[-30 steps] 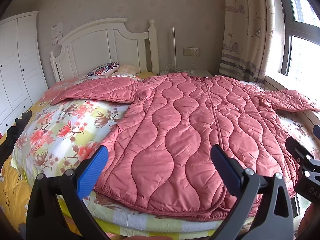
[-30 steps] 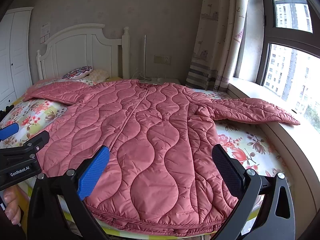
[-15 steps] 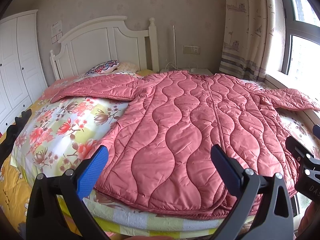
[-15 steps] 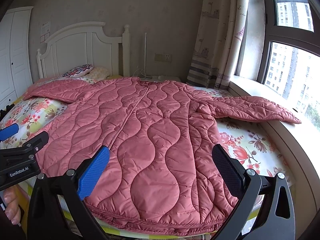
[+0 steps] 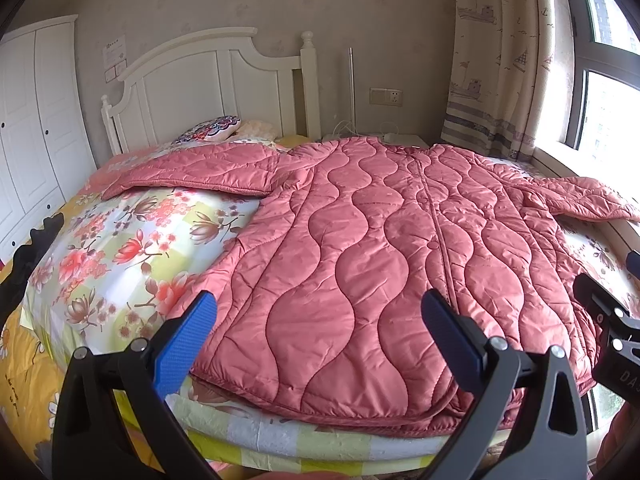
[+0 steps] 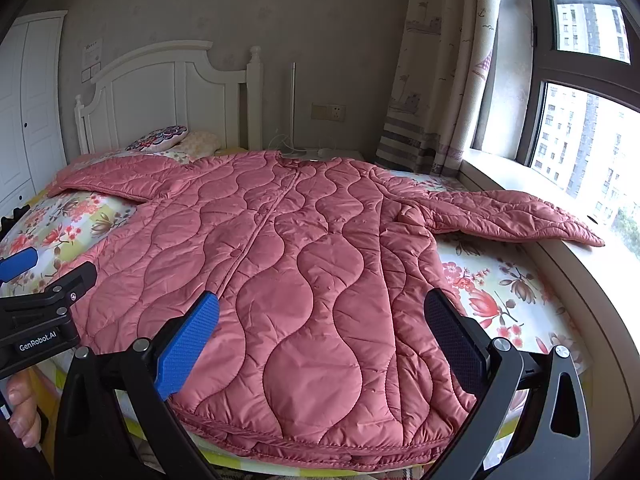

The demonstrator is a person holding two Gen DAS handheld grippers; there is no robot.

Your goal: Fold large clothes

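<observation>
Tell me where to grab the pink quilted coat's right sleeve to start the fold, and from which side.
Grip the right sleeve near its cuff, coming from the window side. It lies flat, stretched out towards the window sill, so its free edge probably suits the open right gripper for folding it across the coat.

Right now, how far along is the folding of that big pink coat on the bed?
Barely started. Done: the pink quilted coat lies spread flat on the floral bed cover, front closed, both sleeves out sideways, the right sleeve reaching the window ledge. In hand: nothing; the left claw and right claw hang open near the hem. Left: every fold, sleeves first, I'd guess.
</observation>
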